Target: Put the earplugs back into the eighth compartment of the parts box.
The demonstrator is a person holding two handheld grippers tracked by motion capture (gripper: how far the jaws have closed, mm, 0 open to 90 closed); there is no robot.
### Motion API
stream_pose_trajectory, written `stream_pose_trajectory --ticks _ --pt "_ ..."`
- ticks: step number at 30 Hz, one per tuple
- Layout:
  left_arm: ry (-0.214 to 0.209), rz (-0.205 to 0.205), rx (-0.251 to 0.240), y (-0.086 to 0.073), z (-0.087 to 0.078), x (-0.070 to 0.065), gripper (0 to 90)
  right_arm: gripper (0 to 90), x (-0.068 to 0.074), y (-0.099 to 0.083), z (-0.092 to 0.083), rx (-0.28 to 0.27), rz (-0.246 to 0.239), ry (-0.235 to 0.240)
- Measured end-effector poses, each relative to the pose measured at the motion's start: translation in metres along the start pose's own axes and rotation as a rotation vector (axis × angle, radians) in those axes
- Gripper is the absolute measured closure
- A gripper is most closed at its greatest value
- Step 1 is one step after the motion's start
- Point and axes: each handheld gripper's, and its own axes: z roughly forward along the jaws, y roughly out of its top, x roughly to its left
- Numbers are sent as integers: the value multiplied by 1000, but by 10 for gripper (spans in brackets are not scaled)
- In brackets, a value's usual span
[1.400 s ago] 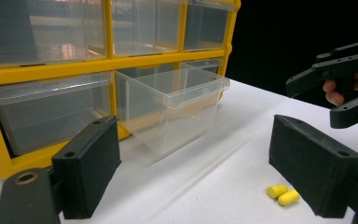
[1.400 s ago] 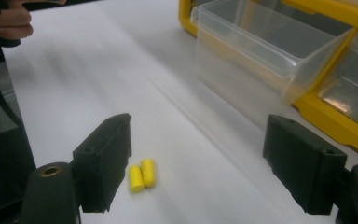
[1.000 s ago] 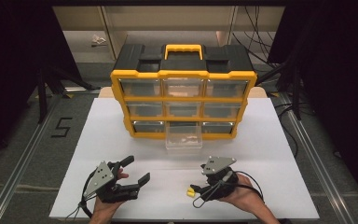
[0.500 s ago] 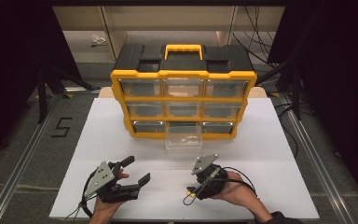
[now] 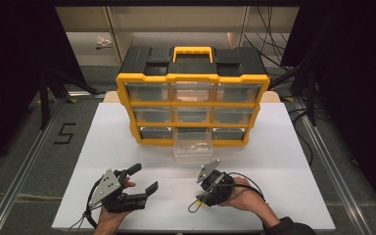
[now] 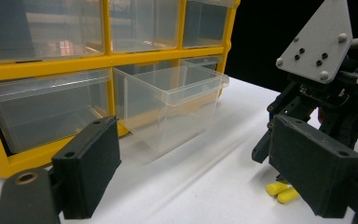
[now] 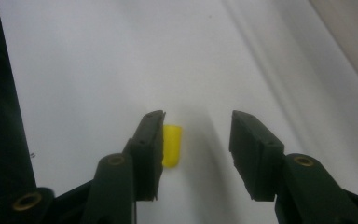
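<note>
Right tongs (image 5: 199, 200) point down at the worktop (image 5: 284, 161), well in front of the organizer (image 5: 192, 95). Jaws have just been closing, still apart, not gripping. Yellow earplug (image 7: 171, 144) lies on the worktop between them, against one jaw, other jaw clear. In the left gripper view two yellow plugs (image 6: 282, 192) lie under the right tongs. Left tongs (image 5: 142, 180) released, nothing between, left of the right tongs. Clear drawer (image 5: 192, 143) pulled out of the organizer's bottom row.
</note>
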Motion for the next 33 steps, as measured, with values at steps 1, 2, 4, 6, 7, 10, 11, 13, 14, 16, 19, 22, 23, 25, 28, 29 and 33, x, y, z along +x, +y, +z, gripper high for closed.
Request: stream_pose_trajectory --ticks 1,2,4,6,7,10,11,13,14,16,19,22,23,25,28,29,33 --pt "0 0 1 0 0 0 163 580 -1 0 1 0 -5 5" --pt "0 0 2 0 0 0 163 593 -1 0 1 -2 -12 10" --pt "0 2 3 0 0 0 163 617 -1 0 3 4 -19 20" --pt "2 3 4 0 0 0 163 636 0 0 4 15 -25 28" --pt "2 2 4 0 0 0 163 643 0 0 5 22 -28 33" --pt "2 3 5 0 1 0 163 685 0 1 7 32 -25 47" --pt "2 3 5 0 1 0 163 704 -1 1 7 36 -27 55" --pt "1 3 7 0 1 0 163 733 -2 1 8 41 -21 70" --pt "1 4 8 0 1 0 163 747 -3 1 8 42 -13 82" --pt "1 6 9 0 1 0 163 771 -5 1 10 45 3 105" --pt "2 6 10 0 1 0 163 819 -7 0 11 46 27 143" --pt "3 6 11 0 1 0 163 841 -6 0 11 47 20 137" --pt "2 6 10 0 1 0 163 847 -6 1 10 48 12 133" --pt "1 6 9 0 1 0 163 856 -3 2 9 53 -9 105" --pt "2 7 9 0 1 0 163 860 -4 3 5 36 -9 81" --pt "2 6 8 0 1 0 163 860 -5 3 3 27 -4 74" --pt "3 6 7 0 1 0 163 859 -6 4 -6 -8 5 52"
